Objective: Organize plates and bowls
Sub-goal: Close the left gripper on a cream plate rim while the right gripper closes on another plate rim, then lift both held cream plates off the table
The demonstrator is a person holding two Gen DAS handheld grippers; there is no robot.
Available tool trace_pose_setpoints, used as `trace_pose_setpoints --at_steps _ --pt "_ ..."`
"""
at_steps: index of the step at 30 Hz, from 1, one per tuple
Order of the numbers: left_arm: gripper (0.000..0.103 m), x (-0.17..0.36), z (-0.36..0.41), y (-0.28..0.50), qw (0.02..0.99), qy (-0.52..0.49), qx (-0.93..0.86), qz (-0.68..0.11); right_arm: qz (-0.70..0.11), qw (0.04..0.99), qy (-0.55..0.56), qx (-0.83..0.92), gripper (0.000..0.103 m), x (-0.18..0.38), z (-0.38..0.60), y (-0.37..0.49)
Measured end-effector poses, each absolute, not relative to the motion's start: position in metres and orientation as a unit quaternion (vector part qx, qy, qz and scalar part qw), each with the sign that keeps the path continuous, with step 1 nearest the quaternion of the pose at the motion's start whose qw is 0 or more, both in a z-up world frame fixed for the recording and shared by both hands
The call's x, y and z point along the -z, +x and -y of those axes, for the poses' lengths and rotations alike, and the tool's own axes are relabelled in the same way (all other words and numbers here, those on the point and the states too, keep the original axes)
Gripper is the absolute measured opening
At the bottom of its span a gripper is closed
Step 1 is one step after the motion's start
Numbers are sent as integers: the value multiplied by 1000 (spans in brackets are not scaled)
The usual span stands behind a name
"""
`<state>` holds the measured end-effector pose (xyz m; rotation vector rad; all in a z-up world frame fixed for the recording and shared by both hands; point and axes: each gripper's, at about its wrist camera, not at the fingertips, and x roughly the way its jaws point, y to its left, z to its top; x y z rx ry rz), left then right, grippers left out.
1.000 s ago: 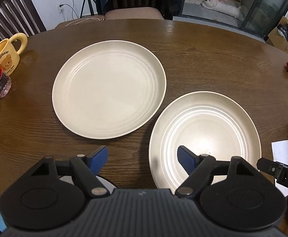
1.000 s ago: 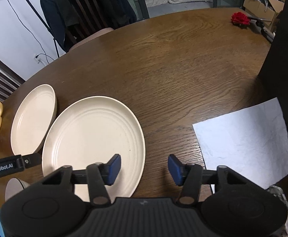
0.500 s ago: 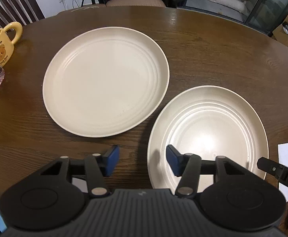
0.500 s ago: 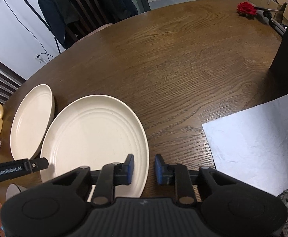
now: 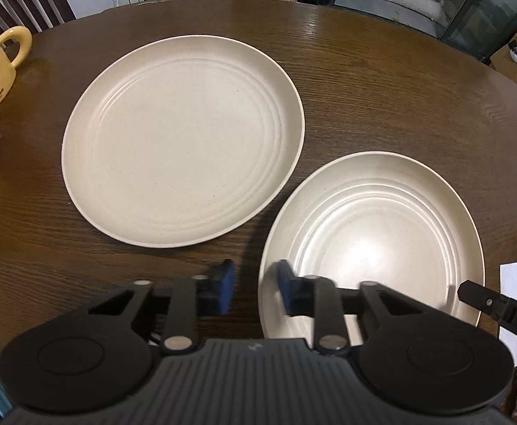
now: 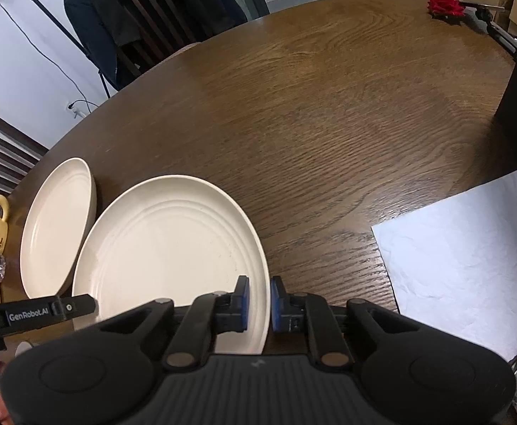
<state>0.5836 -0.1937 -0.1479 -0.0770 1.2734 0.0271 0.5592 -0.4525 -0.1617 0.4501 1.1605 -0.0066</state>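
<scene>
Jaws of the left gripper (image 5: 254, 283): closing, down from wide a second ago to a narrow gap. They straddle the 8 o'clock rim of the near cream round ridged plate (image 5: 371, 244), and I see the pads not yet pressing on it.

Jaws of the right gripper (image 6: 259, 301): drawn in from half open and now clamped on the same plate's rim at its 4 o'clock edge in the right wrist view.

The near cream round ridged plate lies flat on the dark wooden bench (image 5: 382, 81), at 4 o'clock from the far cream round ridged plate (image 5: 180, 134) and just apart from it.

I read this as a two-sided grasp nearly complete. Once the left pads seat, I expect the plate can be lifted level, probably to be stacked on its neighbour.
</scene>
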Motion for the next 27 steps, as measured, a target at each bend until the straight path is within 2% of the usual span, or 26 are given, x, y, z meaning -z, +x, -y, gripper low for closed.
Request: trace_pose_setpoints --at_steps 6,27 --pt "12 149 191 584 805 -52 -2 -591 -542 812 217 1 7 164 454 558" --pt "11 146 207 581 812 -19 -4 -583 -532 820 212 1 6 163 452 554"
